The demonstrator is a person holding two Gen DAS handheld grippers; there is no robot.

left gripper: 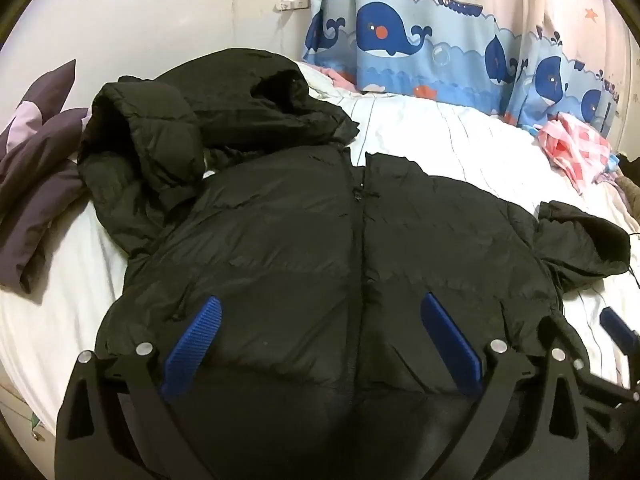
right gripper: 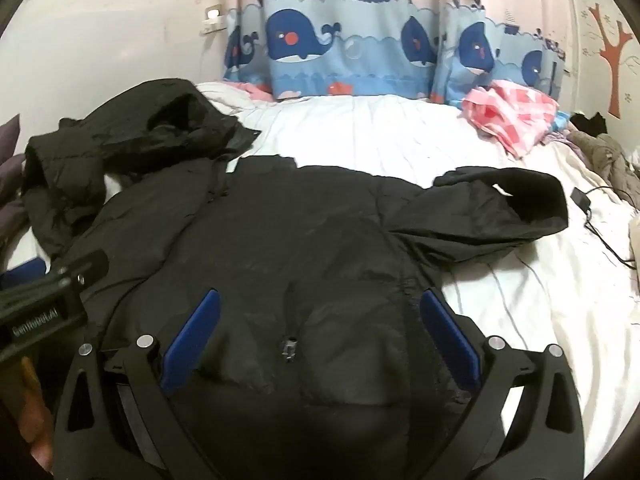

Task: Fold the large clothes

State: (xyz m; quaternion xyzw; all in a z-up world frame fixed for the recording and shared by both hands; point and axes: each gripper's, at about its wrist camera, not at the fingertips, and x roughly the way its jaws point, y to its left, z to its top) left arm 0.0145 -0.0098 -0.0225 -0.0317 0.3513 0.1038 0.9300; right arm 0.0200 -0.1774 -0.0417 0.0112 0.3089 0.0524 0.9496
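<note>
A large black puffer jacket [left gripper: 312, 232] lies front up on the white bed, zipper down its middle; it also shows in the right wrist view [right gripper: 304, 240]. Its hood and one sleeve [left gripper: 160, 132] are bunched at the far left. The other sleeve [right gripper: 500, 216] lies out to the right. My left gripper [left gripper: 320, 316] is open, its blue fingers [left gripper: 196, 344] wide apart over the jacket's lower front. My right gripper [right gripper: 320, 312] is open over the jacket's lower right part, holding nothing. The left gripper's body [right gripper: 48, 296] shows at the left edge of the right wrist view.
The white bed sheet [right gripper: 380, 140] stretches behind the jacket. A purple quilt [left gripper: 36, 176] lies at the left. A pink checked cloth [right gripper: 512, 112] lies at the far right. A black cable [right gripper: 600, 232] runs on the sheet at right. A whale-print curtain [left gripper: 420, 40] hangs behind.
</note>
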